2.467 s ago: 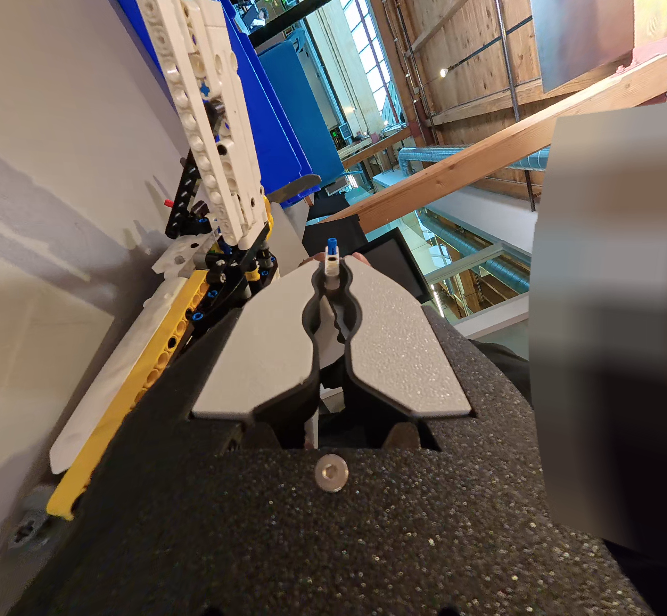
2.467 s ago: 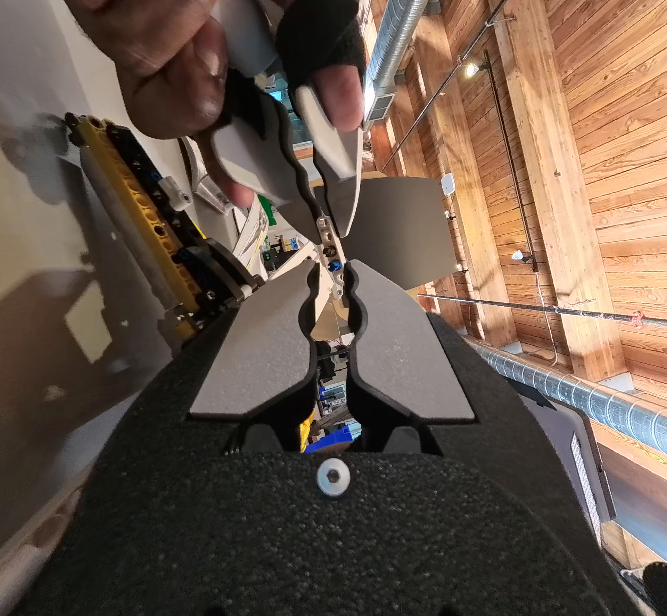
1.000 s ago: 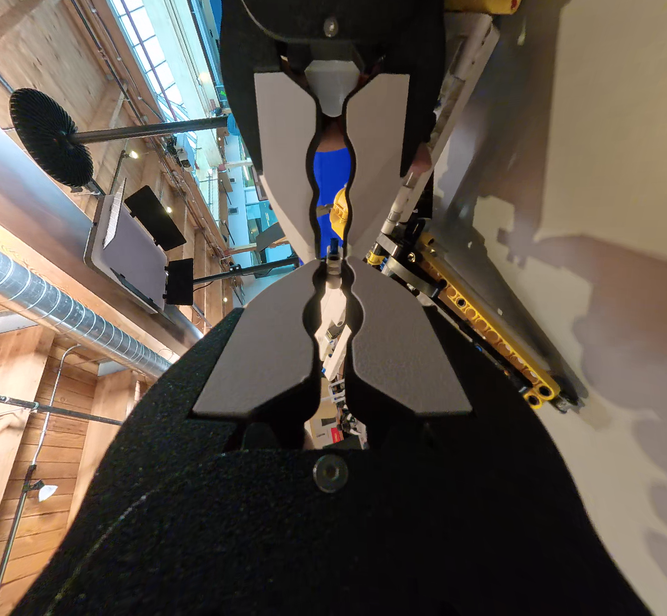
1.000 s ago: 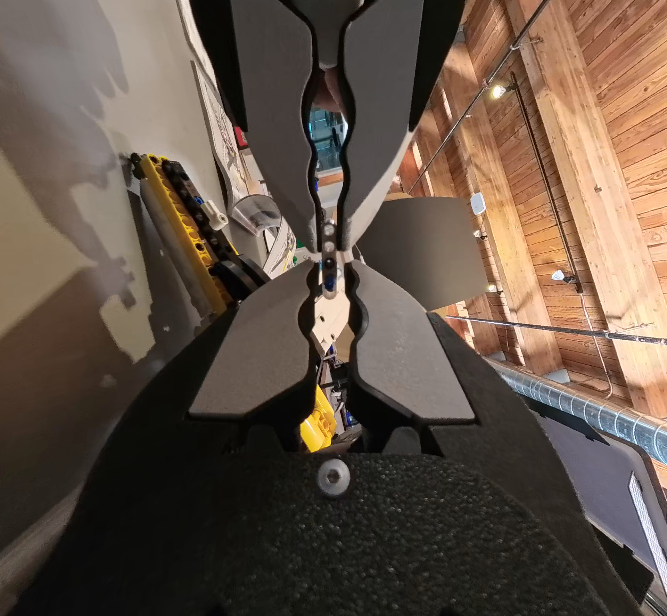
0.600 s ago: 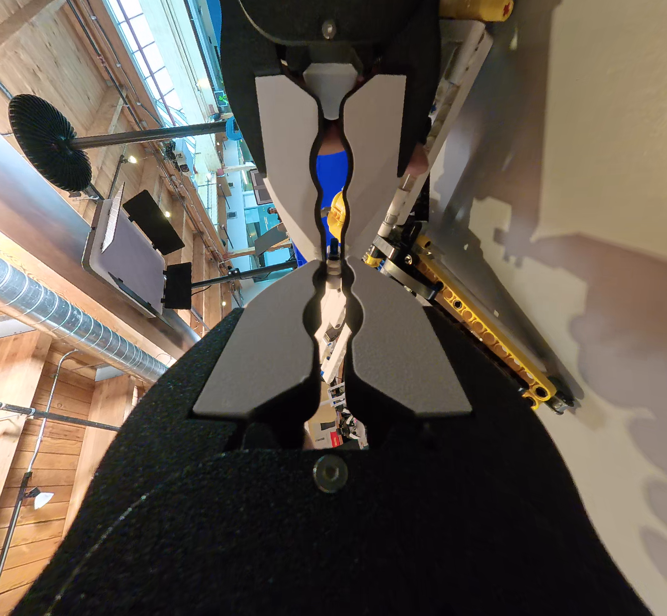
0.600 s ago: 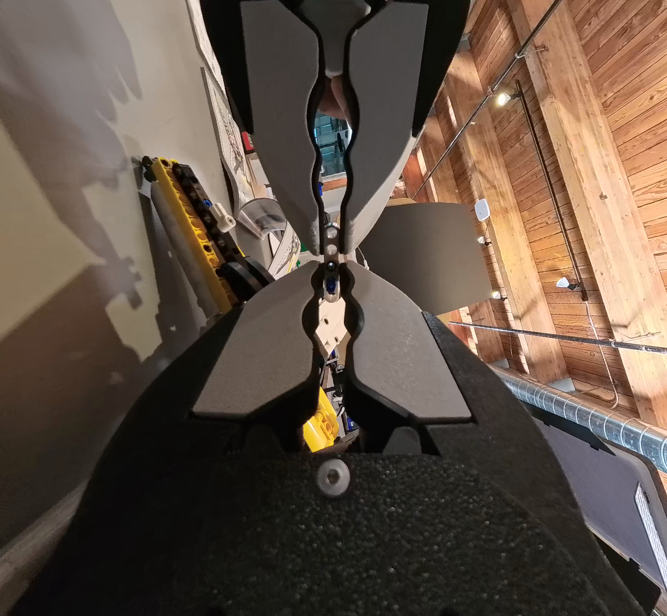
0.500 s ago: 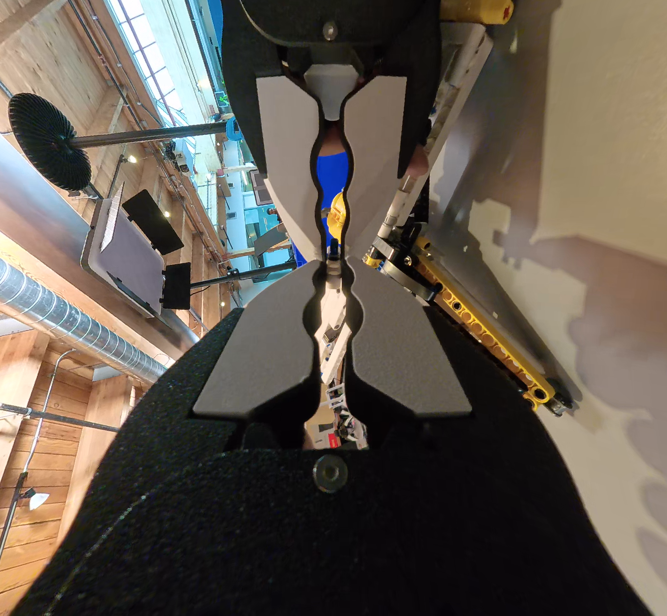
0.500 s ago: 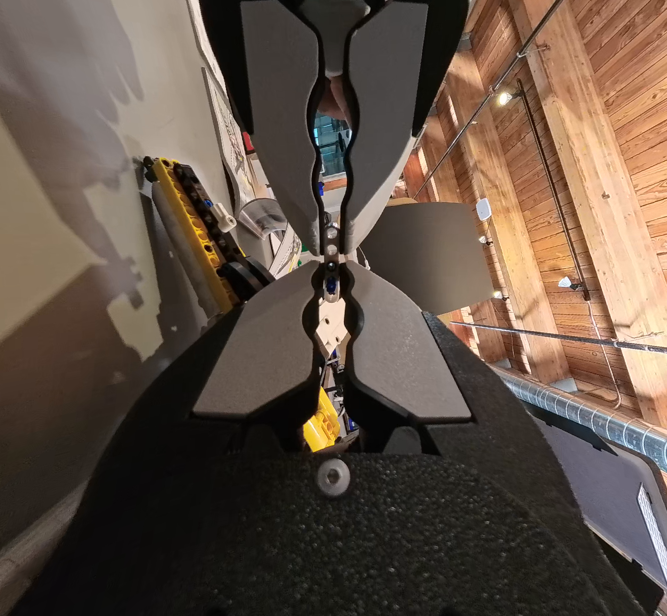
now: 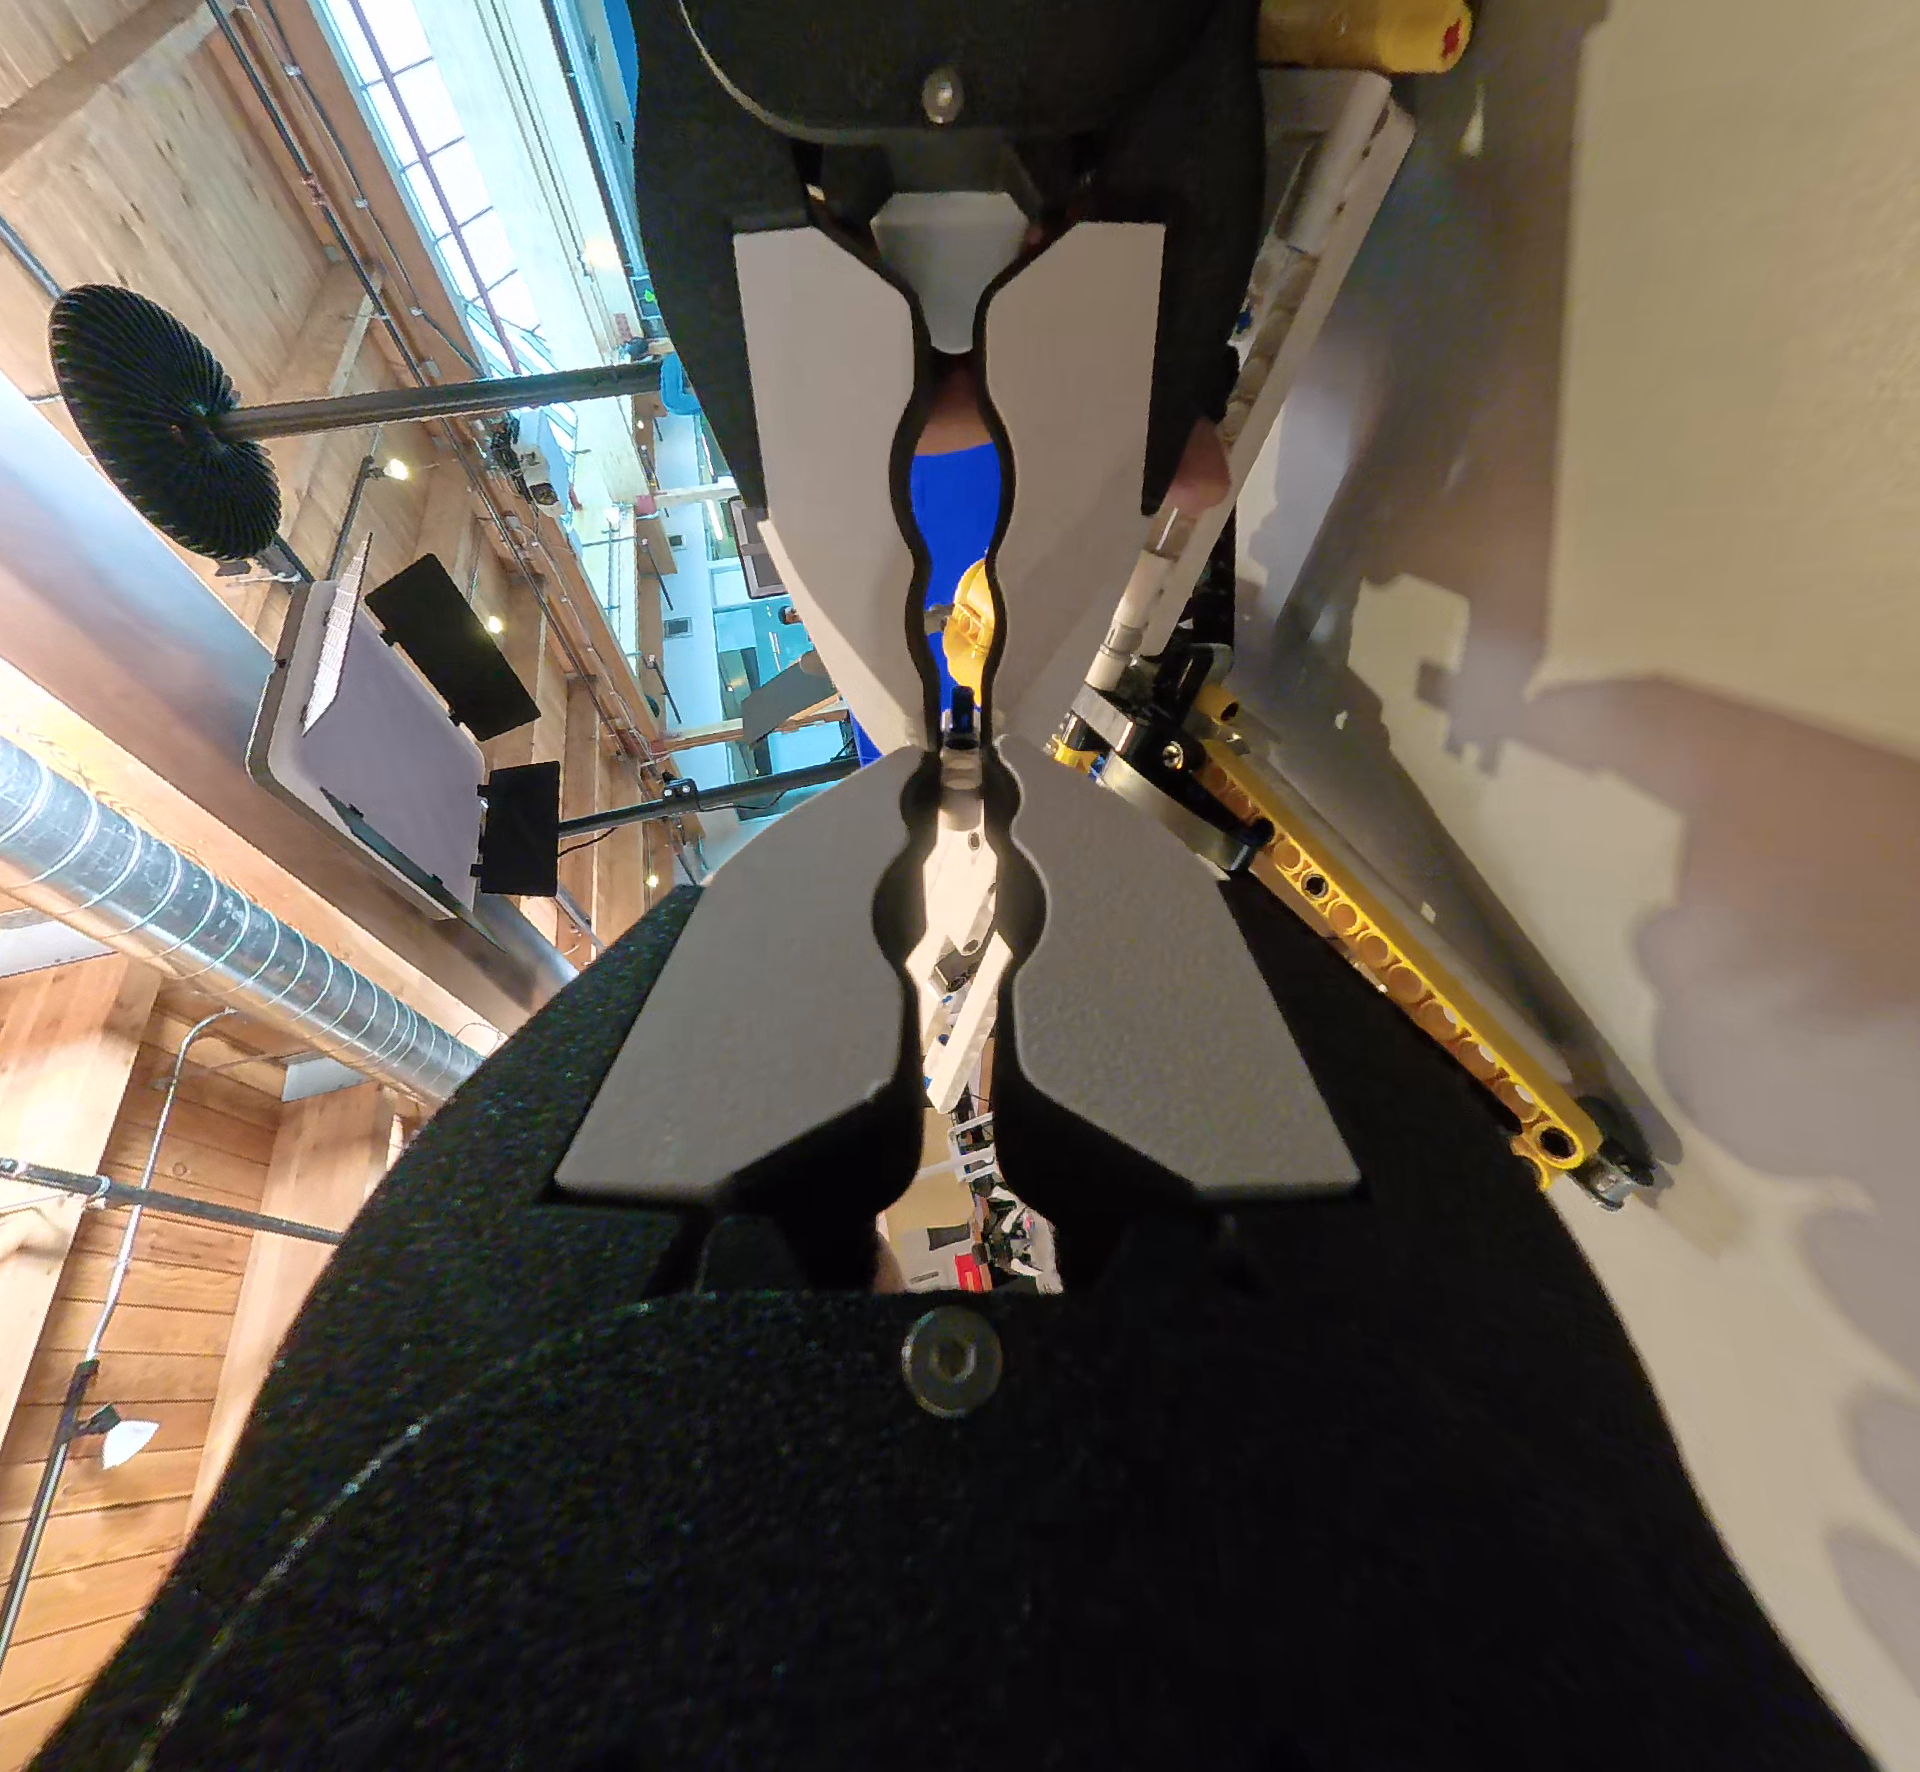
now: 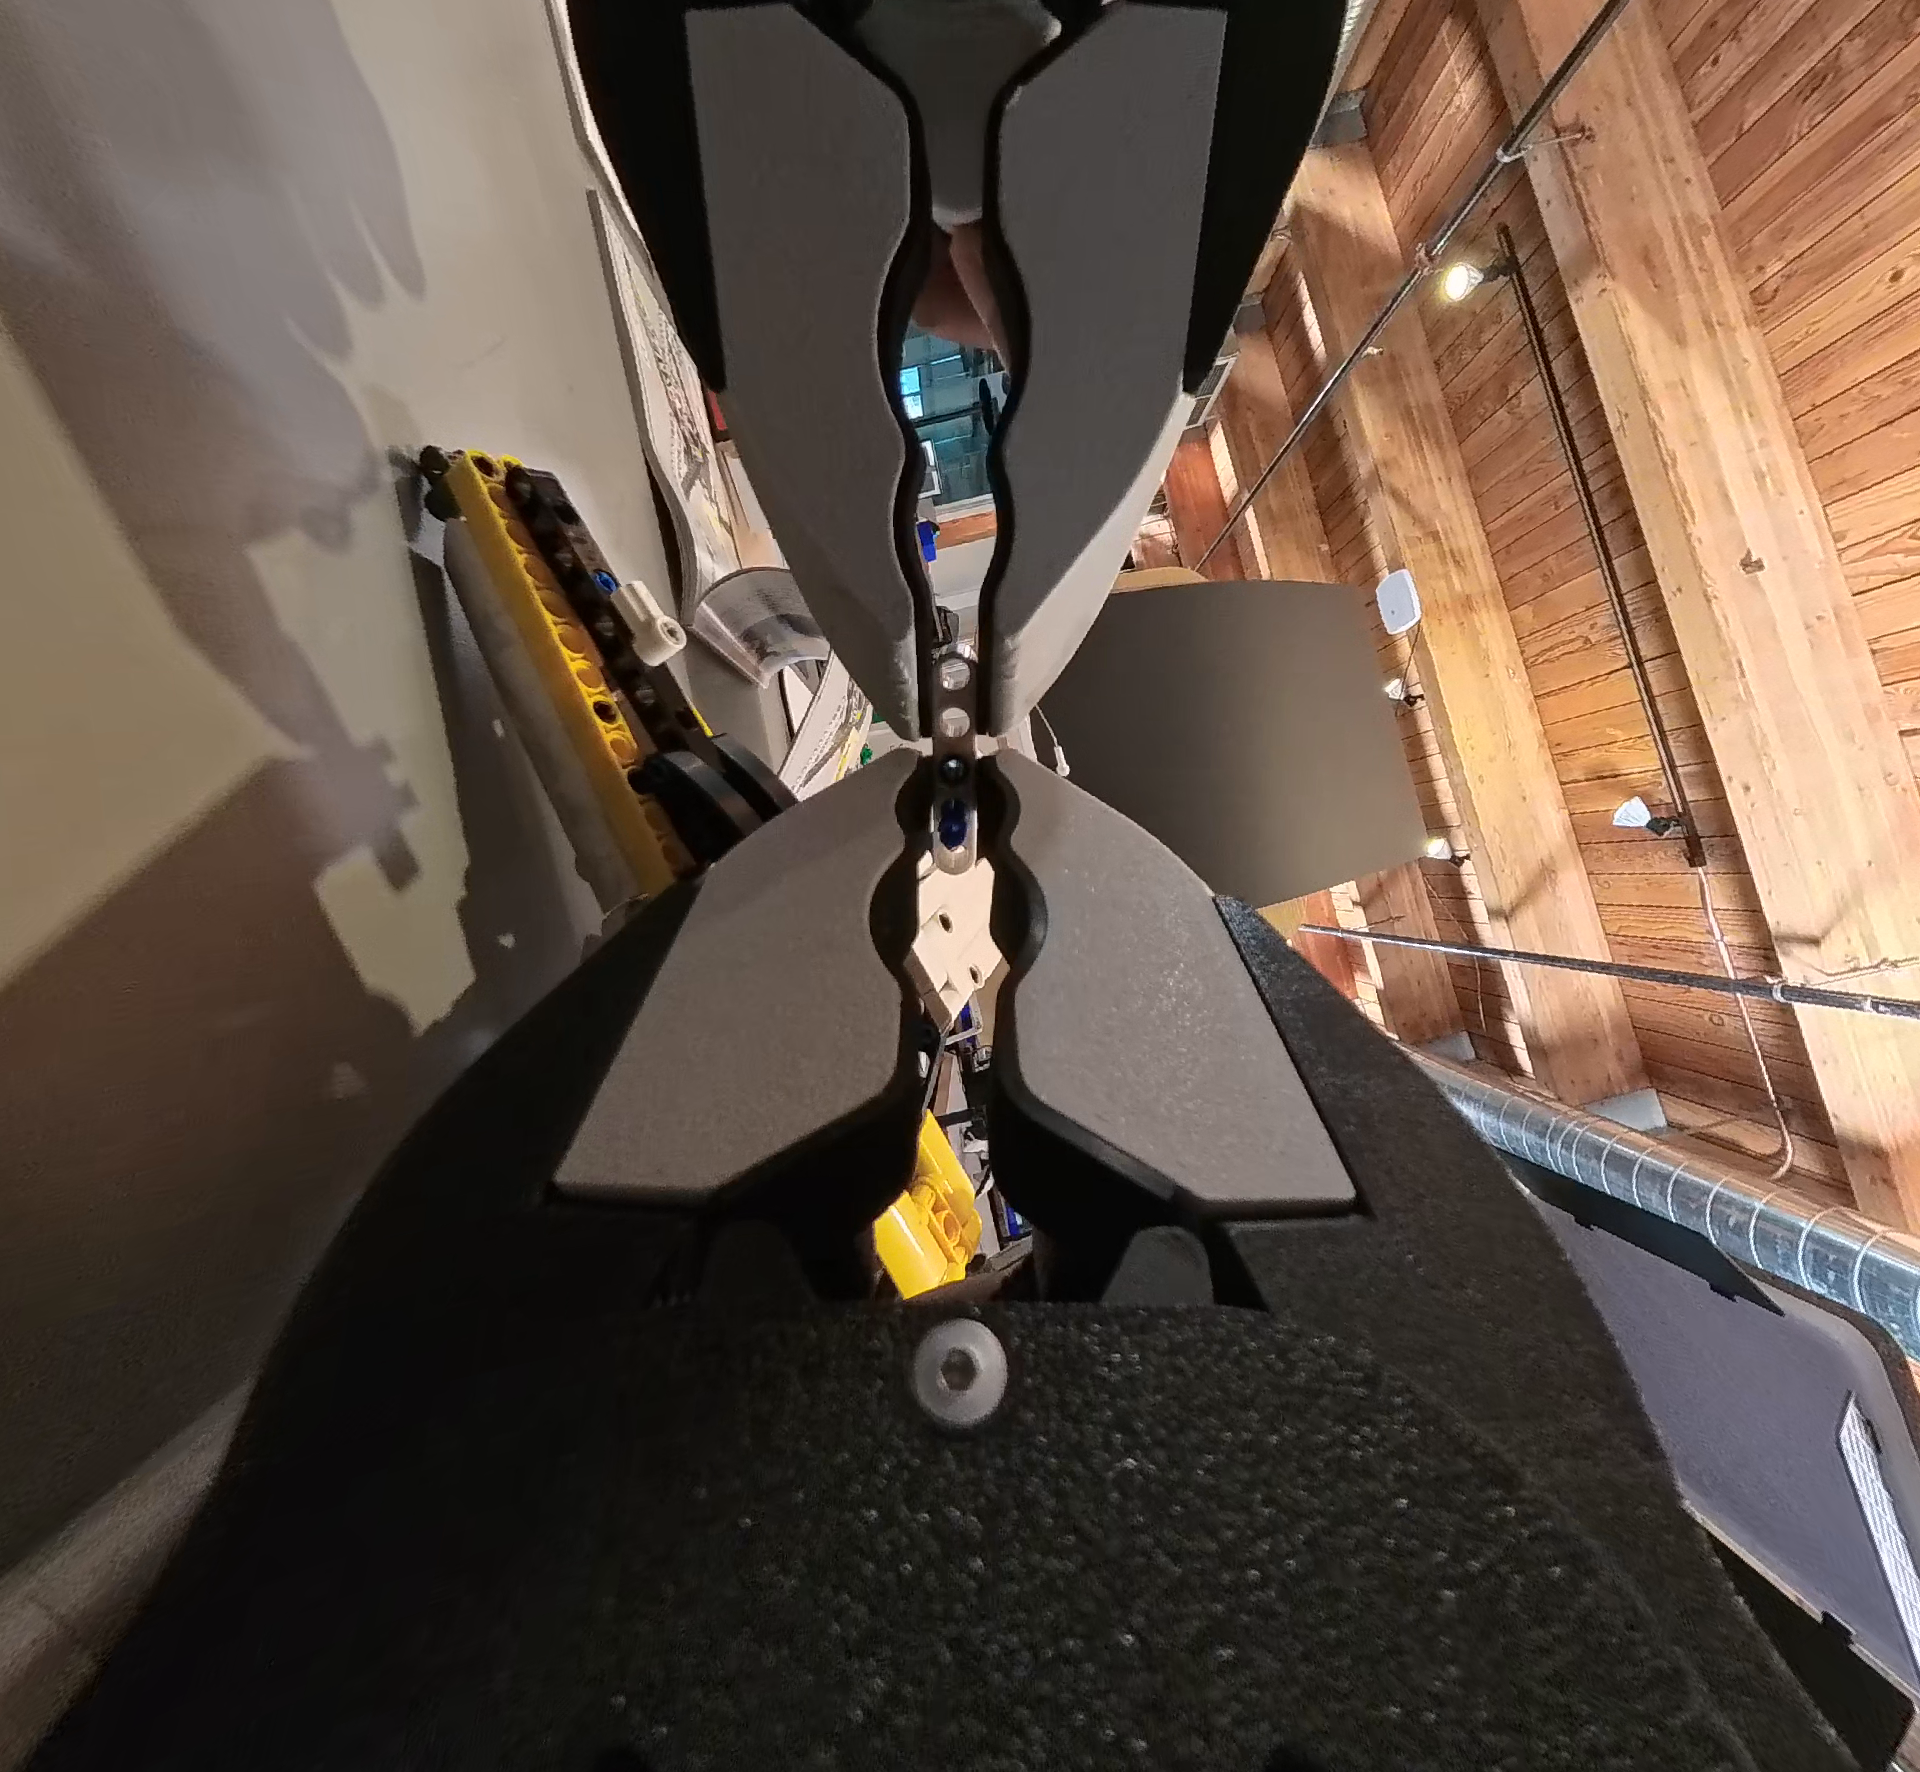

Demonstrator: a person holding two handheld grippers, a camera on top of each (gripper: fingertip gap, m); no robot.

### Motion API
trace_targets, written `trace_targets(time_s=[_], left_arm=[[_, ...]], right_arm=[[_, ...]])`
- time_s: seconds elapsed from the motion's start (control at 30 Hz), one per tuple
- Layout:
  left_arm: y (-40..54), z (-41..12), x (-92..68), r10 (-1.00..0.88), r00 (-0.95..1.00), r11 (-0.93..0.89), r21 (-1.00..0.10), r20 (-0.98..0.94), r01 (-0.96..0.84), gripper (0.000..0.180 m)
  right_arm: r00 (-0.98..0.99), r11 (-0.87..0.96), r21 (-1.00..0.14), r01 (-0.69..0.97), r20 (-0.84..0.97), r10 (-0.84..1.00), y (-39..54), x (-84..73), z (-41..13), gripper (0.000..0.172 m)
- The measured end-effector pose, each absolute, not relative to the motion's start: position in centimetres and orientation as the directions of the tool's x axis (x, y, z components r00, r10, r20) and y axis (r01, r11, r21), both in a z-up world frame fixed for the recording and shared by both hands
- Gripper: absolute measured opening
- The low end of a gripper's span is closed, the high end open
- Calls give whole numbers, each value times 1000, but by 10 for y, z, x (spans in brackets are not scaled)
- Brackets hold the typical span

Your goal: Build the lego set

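Note:
My two grippers meet tip to tip in the air beside the table. In the left wrist view my left gripper [image 9: 961, 768] is shut on a small light grey beam [image 9: 961, 777]. A dark blue pin [image 9: 963, 706] sticks out of the beam's end. My right gripper [image 9: 961, 723] comes down from above onto the same piece. In the right wrist view my right gripper [image 10: 954, 774] is shut on the holed beam [image 10: 953, 683] by the end with the blue pin [image 10: 949, 827]. My left gripper [image 10: 954, 712] clamps the other end.
A yellow and black brick assembly [image 9: 1351, 922] lies on the white table [image 9: 1714, 372], also in the right wrist view [image 10: 561, 621]. White beams [image 9: 1320, 268] and a yellow block [image 9: 1361, 8] lie beyond it. An open booklet [image 10: 665, 372] lies on the table. The yellow block [image 9: 1361, 8] sits 12 cm or so from the ends of my left fingers.
My left gripper swung round with its small piece to face the right one. The right pads, slightly apart a second ago, have come together on the beam. Both have stayed still since.

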State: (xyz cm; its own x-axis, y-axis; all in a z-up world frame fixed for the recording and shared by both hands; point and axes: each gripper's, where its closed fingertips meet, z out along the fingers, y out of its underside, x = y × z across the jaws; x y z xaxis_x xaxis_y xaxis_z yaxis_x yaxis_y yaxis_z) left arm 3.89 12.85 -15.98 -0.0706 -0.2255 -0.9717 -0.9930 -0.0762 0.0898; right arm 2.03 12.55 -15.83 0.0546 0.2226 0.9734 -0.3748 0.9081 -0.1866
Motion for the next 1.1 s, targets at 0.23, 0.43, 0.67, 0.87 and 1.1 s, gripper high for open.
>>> trace_targets(time_s=[0.23, 0.43, 0.67, 0.87, 1.1], left_arm=[[128, -160, 38, -224, -59, -78, 78, -973, -994, 8], [127, -161, 38, -220, -47, -80, 66, -974, -995, 8], [128, -161, 35, -191, 37, -85, -21, -981, -996, 8], [115, -148, 15, -135, 475, -70, -470, -870, -880, 19], [128, -163, -55, -22, 985, -233, -959, 170, 161, 42]], right_arm=[[57, 908, -184, -376, 974, 221, 125, 21, -158, 8], [56, 908, -185, -376, 973, 222, 125, 21, -158, 8], [49, 911, -193, -364, 973, 226, 127, 20, -159, 7], [42, 911, -203, -359, 972, 233, 127, 19, -159, 7], [38, 910, -202, -361, 972, 230, 126, 20, -160, 7]])
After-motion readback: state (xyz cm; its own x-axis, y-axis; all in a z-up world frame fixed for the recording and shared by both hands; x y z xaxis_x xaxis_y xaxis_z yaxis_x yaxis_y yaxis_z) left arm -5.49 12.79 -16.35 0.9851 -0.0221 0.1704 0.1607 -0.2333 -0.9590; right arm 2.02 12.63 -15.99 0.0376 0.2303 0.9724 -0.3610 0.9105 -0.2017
